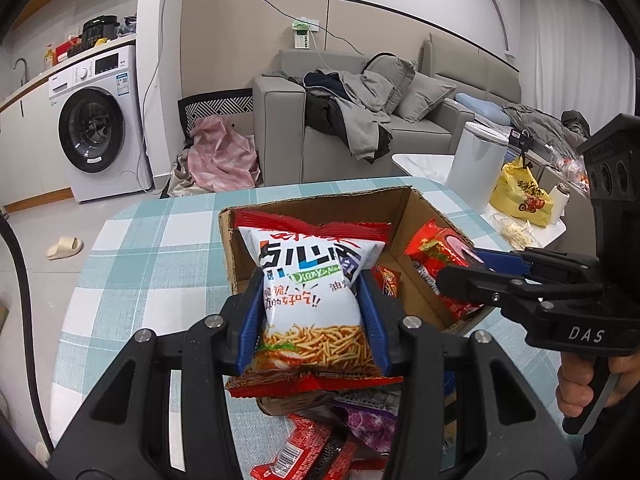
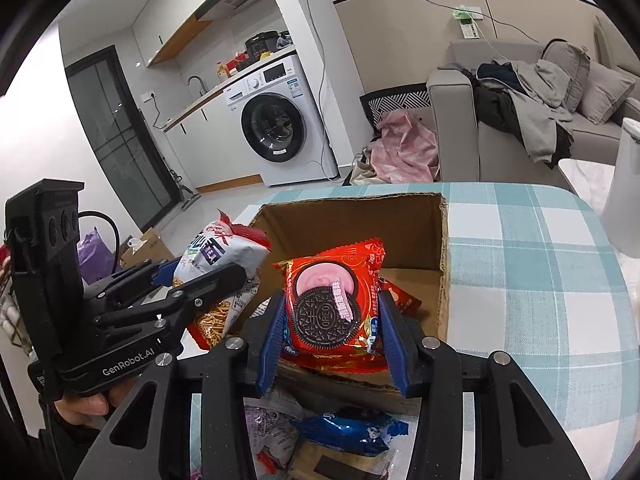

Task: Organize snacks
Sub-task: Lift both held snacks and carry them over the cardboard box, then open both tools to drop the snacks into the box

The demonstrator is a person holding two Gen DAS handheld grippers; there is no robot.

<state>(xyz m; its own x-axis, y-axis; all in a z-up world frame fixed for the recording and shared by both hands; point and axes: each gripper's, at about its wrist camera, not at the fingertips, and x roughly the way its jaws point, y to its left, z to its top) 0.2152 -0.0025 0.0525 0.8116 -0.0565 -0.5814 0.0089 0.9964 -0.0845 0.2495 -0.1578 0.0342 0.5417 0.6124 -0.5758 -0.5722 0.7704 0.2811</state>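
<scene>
An open cardboard box (image 1: 424,212) (image 2: 352,220) stands on the checked tablecloth. My left gripper (image 1: 312,316) is shut on a white and red bag of crispy noodle snack (image 1: 316,280), held over the box's near left rim; this bag (image 2: 216,256) and the left gripper (image 2: 200,280) also show at the left of the right wrist view. My right gripper (image 2: 334,332) is shut on a red Oreo pack (image 2: 336,300), above the box's near edge. In the left wrist view the right gripper (image 1: 472,272) reaches in from the right with the Oreo pack (image 1: 436,252) over the box.
More snack packets lie on the table in front of the box: a red pack (image 1: 304,452), a purple one (image 1: 372,424), a blue Oreo pack (image 2: 352,428). A small red packet (image 1: 388,280) lies inside the box. A white bin (image 1: 476,160) and yellow bag (image 1: 520,196) stand to the right.
</scene>
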